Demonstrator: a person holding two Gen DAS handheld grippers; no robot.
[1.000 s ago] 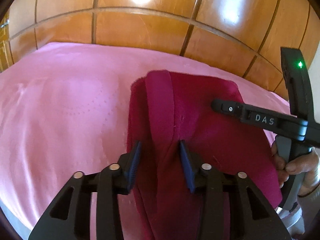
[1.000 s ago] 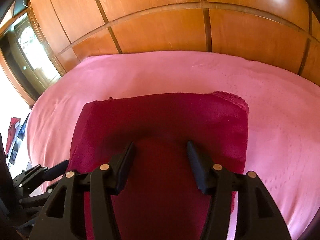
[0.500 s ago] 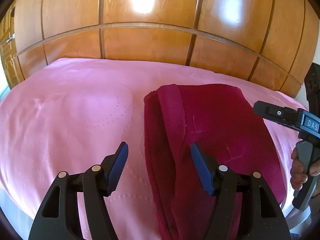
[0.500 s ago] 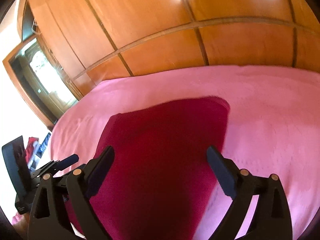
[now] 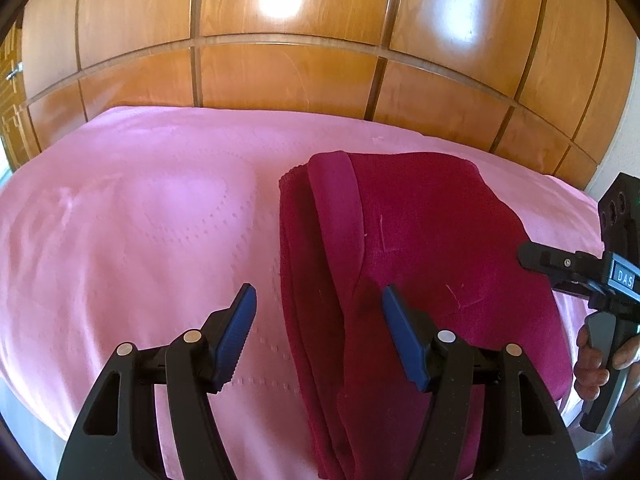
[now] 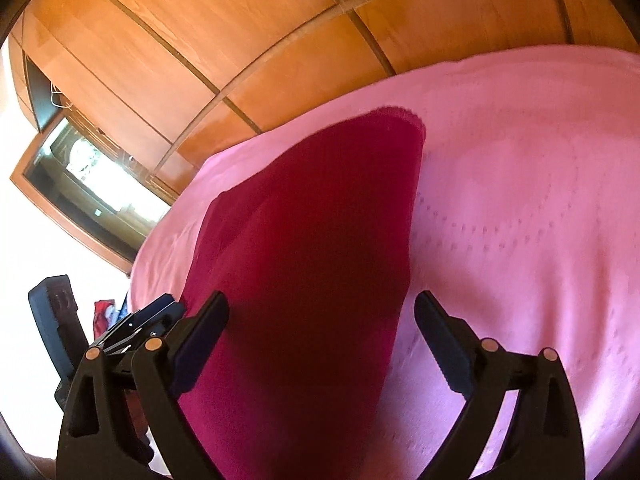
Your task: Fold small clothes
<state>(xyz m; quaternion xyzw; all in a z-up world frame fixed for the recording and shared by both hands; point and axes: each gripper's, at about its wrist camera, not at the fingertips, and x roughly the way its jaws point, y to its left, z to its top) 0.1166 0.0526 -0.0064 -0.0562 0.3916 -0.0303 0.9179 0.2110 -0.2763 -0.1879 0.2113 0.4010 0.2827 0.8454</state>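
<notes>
Left wrist view: the left gripper [image 5: 318, 332] hangs with fingers apart, gripping nothing, over the near left edge of the folded dark red garment [image 5: 420, 256] lying on the pink bedspread [image 5: 140, 220]. The right gripper [image 6: 322, 336], fingers spread wide and empty, hovers above the garment. Wooden wardrobe panels [image 5: 280, 76] stand behind the bed.

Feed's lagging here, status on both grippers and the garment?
Left gripper open, right gripper open, jaws empty. Dark red garment folded flat on pink bedspread. Nothing in the way.
</notes>
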